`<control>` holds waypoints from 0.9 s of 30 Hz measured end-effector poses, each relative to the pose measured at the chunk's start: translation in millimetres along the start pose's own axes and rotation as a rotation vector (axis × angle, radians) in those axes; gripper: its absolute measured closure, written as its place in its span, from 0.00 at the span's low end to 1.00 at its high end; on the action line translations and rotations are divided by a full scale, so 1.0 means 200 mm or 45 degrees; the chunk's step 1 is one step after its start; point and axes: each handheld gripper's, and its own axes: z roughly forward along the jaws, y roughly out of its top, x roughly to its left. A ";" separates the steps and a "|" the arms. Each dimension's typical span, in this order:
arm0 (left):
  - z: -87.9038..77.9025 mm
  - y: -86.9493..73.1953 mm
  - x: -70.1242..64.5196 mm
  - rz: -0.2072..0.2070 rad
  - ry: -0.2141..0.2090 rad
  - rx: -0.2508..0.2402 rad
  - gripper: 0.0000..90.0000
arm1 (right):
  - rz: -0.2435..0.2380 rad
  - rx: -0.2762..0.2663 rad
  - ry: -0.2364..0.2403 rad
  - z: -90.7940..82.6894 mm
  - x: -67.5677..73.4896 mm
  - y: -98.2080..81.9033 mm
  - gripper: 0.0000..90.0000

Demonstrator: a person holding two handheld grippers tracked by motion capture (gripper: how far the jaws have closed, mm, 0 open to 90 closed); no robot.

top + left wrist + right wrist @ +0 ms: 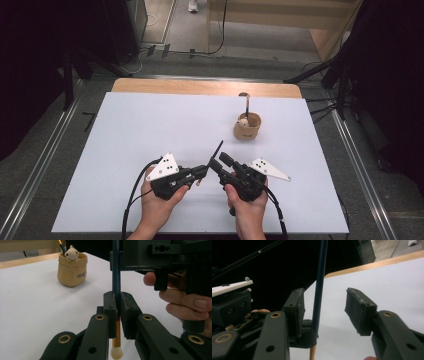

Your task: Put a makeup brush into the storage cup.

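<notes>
- A white-topped counter [150,130] with a pale wooden far edge stood on a grey floor, with dark stands and black cables around it.
- Toward the far right of the counter sat a small tan fabric pouch [247,126], upright, with a little cream bear figure [71,253] peeking over its rim and a thin dark-handled brush [246,103] standing up out of it.
- The left tool [201,173], held in the person's left hand [160,200] near the front edge of the counter, was fully clamped on a slim makeup brush with a dark blue handle, a gold ferrule and a pale bristle tip [116,282].
- In the left gripper view, the pads pinched that brush just above the gold ferrule, with the bristle tip hanging below the jaws and the handle rising upward.
- In the high view, the handle rose at a slant, up and to the right, between the two tools.
- The right tool [220,161], held in the person's right hand [248,207] just beside the left one, was partly open.
- In the right gripper view, the blue handle stood between the right tool's jaws, close to the left pad, with a clear gap to the right pad; neither pad pressed on it as far as could be seen.
- The pouch stood well apart from both tools.
</notes>
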 end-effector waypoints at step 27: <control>0.03 -0.01 -0.04 0.021 -0.015 0.004 0.94 | 0.127 0.004 0.094 0.03 -0.03 -0.05 0.86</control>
